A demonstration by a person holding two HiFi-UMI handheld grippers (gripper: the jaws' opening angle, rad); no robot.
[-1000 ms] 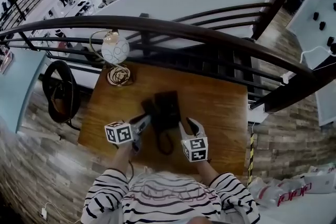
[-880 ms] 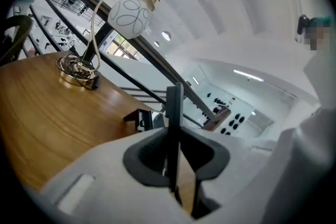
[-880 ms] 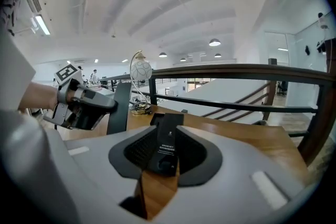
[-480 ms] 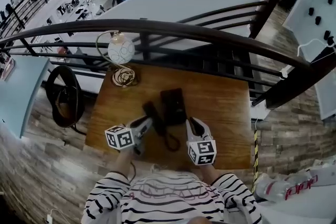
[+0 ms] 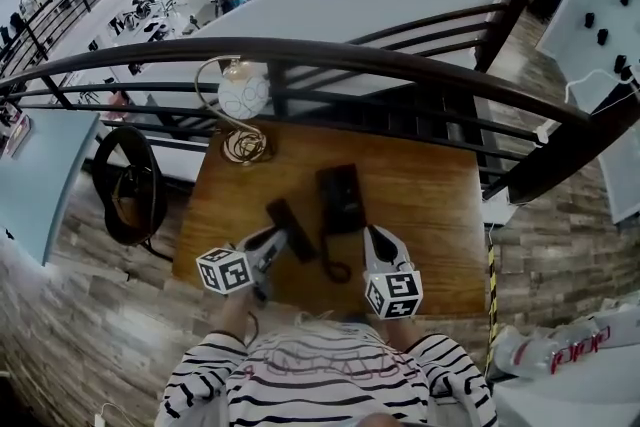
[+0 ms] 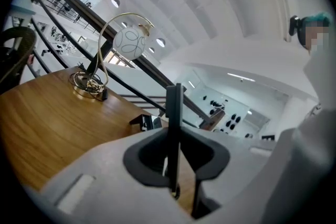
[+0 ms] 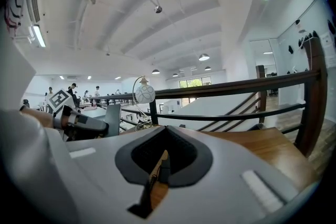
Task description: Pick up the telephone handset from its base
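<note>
Left gripper (image 5: 277,238): jaws narrow and clamped on the telephone handset (image 5: 289,228). In the left gripper view I saw it as a thin dark slab standing edge-on between them.
Left marker cube (image 5: 225,270): at the near end of that gripper, just beyond the person's striped sleeve (image 5: 205,370).
Handset: black and off its base. It slanted just left of the base in the head view, with its near end at the left gripper's tip.
Right gripper (image 5: 376,237): jaws had just been closing and stood shut together. In the right gripper view I found nothing between them. It sat just right of the cord's loop, near the base's front corner and apart from it.
Right marker cube (image 5: 393,295): at the near end of that gripper, over the table's front edge.
Base (image 5: 341,198): black, flat on the table, just beyond the two gripper tips and between them.
Cord (image 5: 331,267): dark. It ran from the near edge of the base into a small loop on the wood between the grippers.
Table (image 5: 430,215): brown wood, with its far edge against the railing.
Lamp (image 5: 245,95): white globe on a curved brass arm, at the table's far left corner, well apart from the telephone.
Railing (image 5: 400,65): dark, curving across the head view beyond the table.
</note>
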